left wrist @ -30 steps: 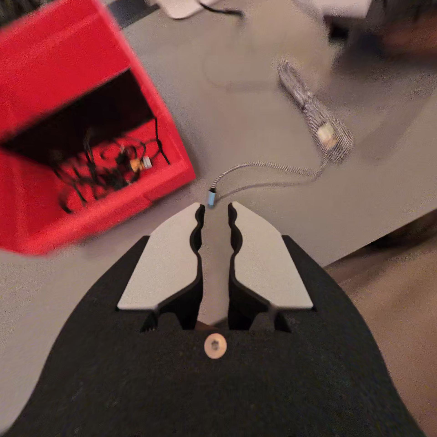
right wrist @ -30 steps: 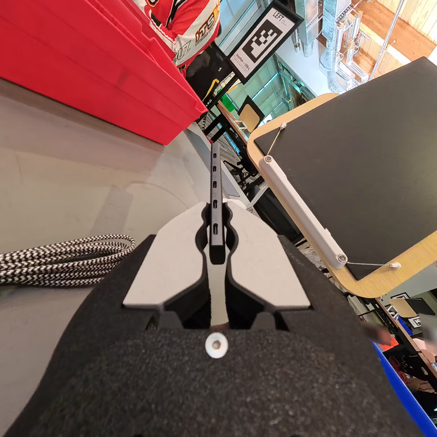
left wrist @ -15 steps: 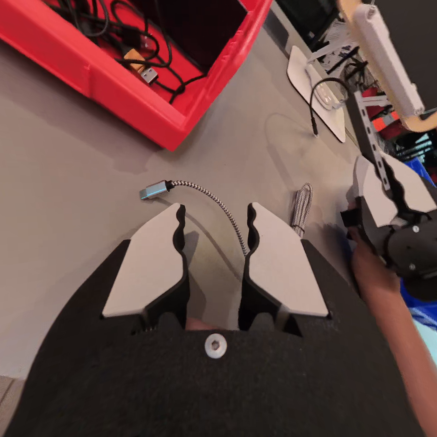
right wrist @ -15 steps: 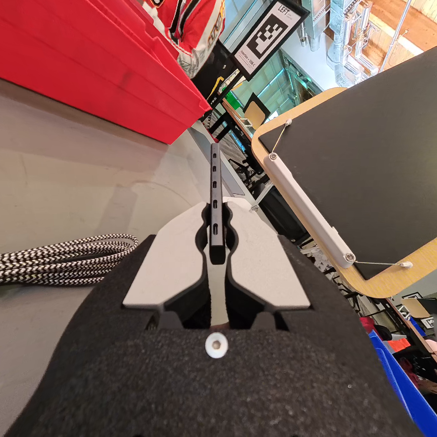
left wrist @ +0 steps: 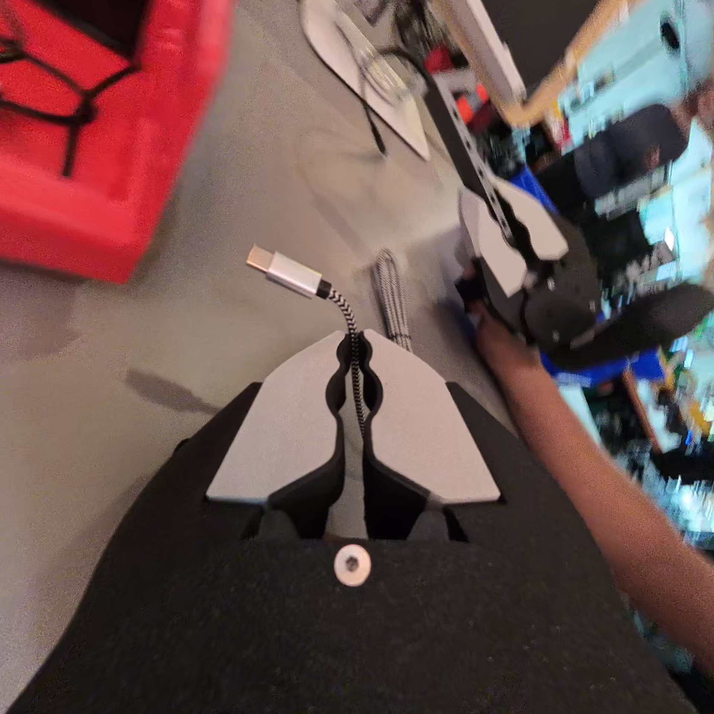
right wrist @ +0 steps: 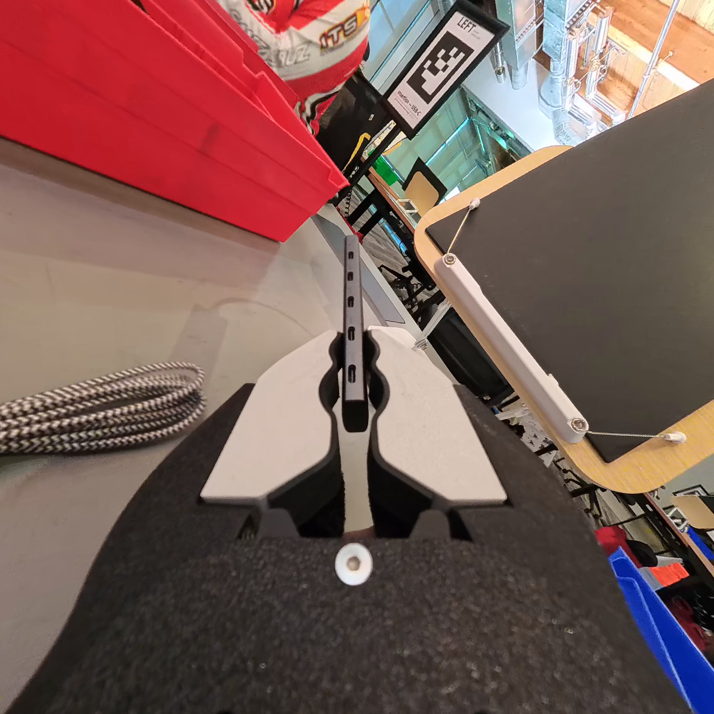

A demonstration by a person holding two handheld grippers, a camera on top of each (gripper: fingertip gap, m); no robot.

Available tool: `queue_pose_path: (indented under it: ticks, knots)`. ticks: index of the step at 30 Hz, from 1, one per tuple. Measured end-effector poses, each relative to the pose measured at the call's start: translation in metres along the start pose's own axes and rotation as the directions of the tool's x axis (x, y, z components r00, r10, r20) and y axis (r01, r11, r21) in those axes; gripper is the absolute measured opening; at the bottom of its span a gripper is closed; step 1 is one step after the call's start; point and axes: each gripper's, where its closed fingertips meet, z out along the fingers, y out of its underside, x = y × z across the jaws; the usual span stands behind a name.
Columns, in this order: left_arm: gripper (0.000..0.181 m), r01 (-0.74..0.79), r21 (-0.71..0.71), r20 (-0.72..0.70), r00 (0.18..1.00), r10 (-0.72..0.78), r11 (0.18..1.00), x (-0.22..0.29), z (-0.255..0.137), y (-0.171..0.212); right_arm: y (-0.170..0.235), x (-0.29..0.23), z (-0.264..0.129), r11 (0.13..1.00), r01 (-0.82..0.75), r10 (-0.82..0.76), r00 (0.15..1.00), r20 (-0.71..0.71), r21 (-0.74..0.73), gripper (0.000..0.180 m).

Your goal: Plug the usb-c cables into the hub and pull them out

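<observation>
Grey table point(left wrist: 116, 347), cable point(left wrist: 349, 320) between hand-held gripper point(left wrist: 353, 334)

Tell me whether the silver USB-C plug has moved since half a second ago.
Yes. The silver USB-C plug has lifted off the grey table, held by its braided cable in the left gripper.

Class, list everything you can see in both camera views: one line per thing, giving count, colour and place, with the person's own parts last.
hub: one, dark grey, upright in the right tool
braided cable: one, black-and-white, pinched in the left tool
plug: one, silver, above the table
cable coil: one, black-and-white, on the table
red bin: one, on the table, left
table: one, grey
board: one, black, wood-edged, right
left tool: one, grey fingers
right tool: one, grey fingers
forearm: one, right
</observation>
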Motion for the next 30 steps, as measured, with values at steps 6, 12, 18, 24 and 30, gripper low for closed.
queue_pose_path:
  ticks: [6, 12, 18, 24, 30]
  knots:
    - [0.002, -0.467, -0.235, -0.249, 0.876, 0.412, 0.852, 0.050, -0.002, 0.008, -0.010, -0.003, -0.007, 0.994, 0.090, -0.091, 0.996, 0.002, 0.061, 0.009]
    - [0.002, -0.822, -0.444, -0.558, 0.565, 0.608, 0.356, 0.065, 0.002, 0.005, -0.027, -0.016, -0.021, 0.948, 0.281, -0.284, 0.959, -0.001, 0.153, 0.009]
    - [0.002, -0.830, -0.556, -0.724, 0.465, 0.511, -0.033, 0.065, 0.006, 0.012, -0.026, -0.021, -0.020, 0.918, 0.375, -0.376, 0.926, -0.024, 0.130, 0.010]
    - [0.002, -0.777, -0.588, -0.756, 0.428, 0.495, -0.226, 0.062, 0.022, 0.015, -0.027, -0.032, -0.021, 0.868, 0.482, -0.482, 0.876, -0.034, 0.123, 0.009]
    - [0.002, -0.749, -0.596, -0.766, 0.423, 0.485, -0.289, 0.059, 0.028, 0.014, -0.030, -0.039, -0.022, 0.859, 0.495, -0.496, 0.868, -0.025, 0.131, 0.010]
